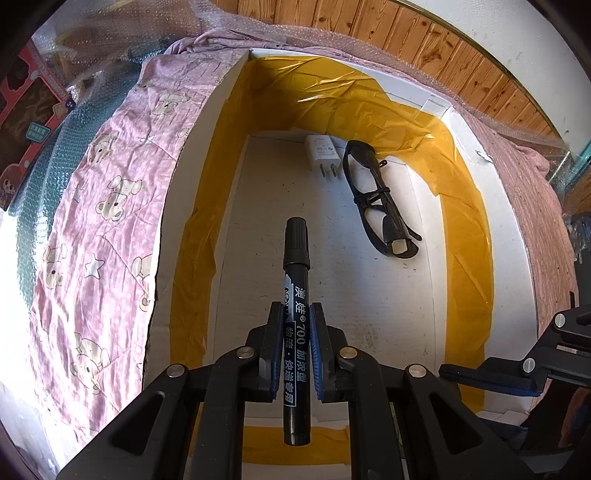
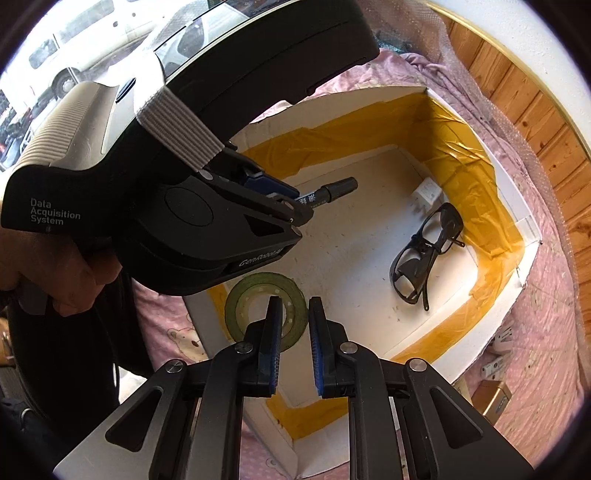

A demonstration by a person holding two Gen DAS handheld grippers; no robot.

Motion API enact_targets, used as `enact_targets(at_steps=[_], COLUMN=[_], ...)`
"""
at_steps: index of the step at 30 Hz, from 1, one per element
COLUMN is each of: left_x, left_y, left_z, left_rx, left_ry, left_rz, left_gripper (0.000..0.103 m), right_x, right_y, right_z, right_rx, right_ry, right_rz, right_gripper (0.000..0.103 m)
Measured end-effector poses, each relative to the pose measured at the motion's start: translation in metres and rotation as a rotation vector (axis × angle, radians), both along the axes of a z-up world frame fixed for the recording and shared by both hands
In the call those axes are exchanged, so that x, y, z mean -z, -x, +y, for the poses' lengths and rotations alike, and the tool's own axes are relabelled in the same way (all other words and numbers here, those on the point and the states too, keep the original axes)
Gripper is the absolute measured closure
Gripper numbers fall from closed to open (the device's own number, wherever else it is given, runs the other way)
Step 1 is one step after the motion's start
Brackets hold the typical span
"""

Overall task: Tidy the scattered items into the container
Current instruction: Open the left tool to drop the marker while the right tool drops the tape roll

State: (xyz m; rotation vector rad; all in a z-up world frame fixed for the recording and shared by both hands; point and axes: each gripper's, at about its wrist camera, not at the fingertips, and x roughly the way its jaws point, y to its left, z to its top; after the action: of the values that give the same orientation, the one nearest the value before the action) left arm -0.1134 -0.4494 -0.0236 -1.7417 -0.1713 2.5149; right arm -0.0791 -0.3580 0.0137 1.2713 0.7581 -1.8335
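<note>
White box (image 1: 513, 258) on pink bear-print quilt (image 1: 96, 206); wood-panelled wall (image 1: 399, 33).

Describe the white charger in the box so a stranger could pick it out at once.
Find the white foam box lined with yellow tape, sitting on the pink bear-print blanket. On its floor at the far end, against the taped wall, lies the charger. It is the only white, blocky item, with two metal prongs, just beside the black glasses.
</note>
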Motion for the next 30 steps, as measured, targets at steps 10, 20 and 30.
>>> enact_targets(at_steps=[10, 20, 30], left_x=[0.008, 0.006, -0.004], left_y=[0.011, 0.006, -0.006], left_z=[0.0, 0.001, 0.004], left_rx=[0.017, 0.011, -0.006], left_ry=[0.011, 0.026, 0.012], left_rz=[-0.046, -0.053, -0.054], left_gripper=[0.089, 0.089, 0.078], right_x=[0.009, 0.003, -0.025], right_y=[0.005, 0.01, 0.01], right_z=[0.0, 0.009, 0.046], right_rx=[-0.001, 0.055, 0.159], right_ry=[-0.022, 0.037, 0.266], right_rz=[-0.023, -0.044, -0.079], right_gripper=[0.088, 0.084, 0.083])
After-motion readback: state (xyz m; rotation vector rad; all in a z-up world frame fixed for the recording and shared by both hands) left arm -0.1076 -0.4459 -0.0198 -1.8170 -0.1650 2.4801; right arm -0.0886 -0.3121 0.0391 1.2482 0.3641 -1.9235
